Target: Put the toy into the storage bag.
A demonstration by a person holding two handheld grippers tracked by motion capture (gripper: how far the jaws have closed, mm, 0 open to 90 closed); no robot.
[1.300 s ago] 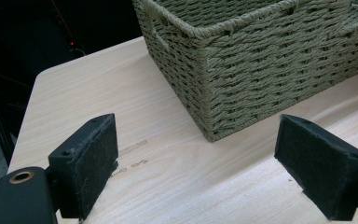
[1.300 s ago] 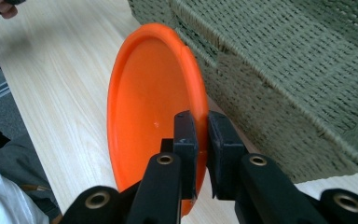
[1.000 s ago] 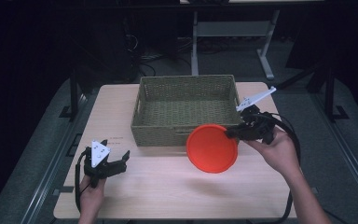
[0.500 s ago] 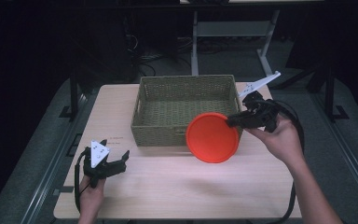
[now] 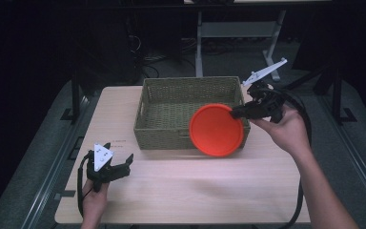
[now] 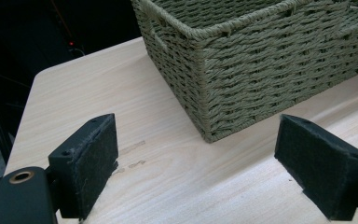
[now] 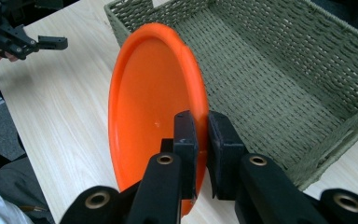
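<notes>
An orange plate (image 5: 216,130) hangs tilted on edge over the front right corner of a green woven basket (image 5: 164,125). My right gripper (image 5: 233,113) is shut on the plate's rim; in the right gripper view its pads (image 7: 186,135) pinch the plate (image 7: 149,107) above the basket's front wall (image 7: 121,25). My left gripper (image 5: 126,162) rests low at the table's front left, open, nothing between its pads (image 6: 86,161). The basket's corner (image 6: 205,93) lies just ahead of it.
The light wooden table (image 5: 195,191) has bare surface in front of the basket and on its left. The basket's inside (image 7: 279,60) holds nothing I can see. Dark floor, metal stand legs (image 5: 200,43) and cables lie beyond the far edge.
The right hand has lifted the plate and carried it up and back toward the basket, from the table in front of it to above its front right corner. The left gripper has stayed put.
</notes>
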